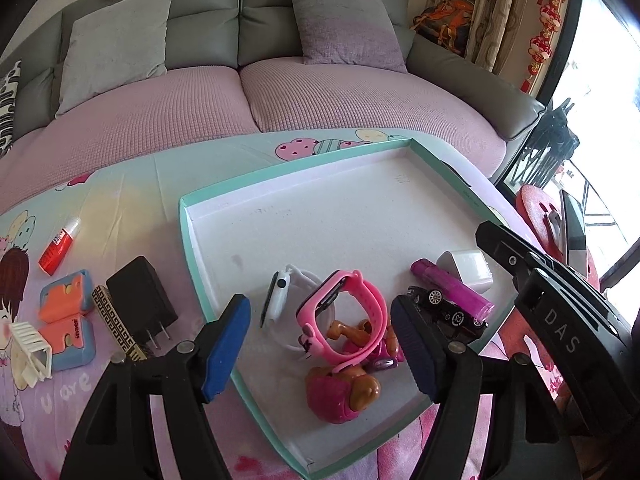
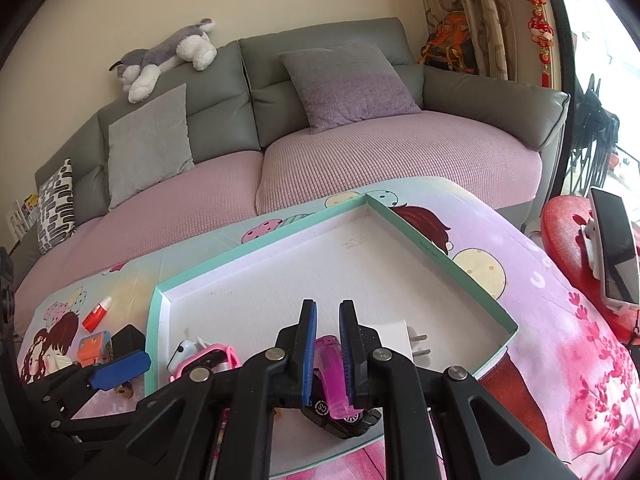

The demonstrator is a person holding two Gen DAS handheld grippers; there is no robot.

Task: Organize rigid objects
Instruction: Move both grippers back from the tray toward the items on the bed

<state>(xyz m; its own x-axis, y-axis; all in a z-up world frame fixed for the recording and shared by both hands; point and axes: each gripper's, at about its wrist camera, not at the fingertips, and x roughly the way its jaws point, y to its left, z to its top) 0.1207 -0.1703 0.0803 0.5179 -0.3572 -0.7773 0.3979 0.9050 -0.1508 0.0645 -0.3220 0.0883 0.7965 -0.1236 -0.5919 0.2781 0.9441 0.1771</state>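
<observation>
A shallow teal-rimmed white tray lies on the cartoon-print cloth. In it are a pink watch, a white watch, a brown-and-pink toy dog, a black toy car, a magenta lighter and a white charger. My left gripper is open above the watches and holds nothing. My right gripper straddles the magenta lighter, with the jaws close beside it over the toy car; I cannot tell whether they grip it.
Left of the tray on the cloth lie a red glue bottle, an orange-and-blue block, a black charger, a patterned strip and a white clip. A sofa is behind. A red stool holds a phone.
</observation>
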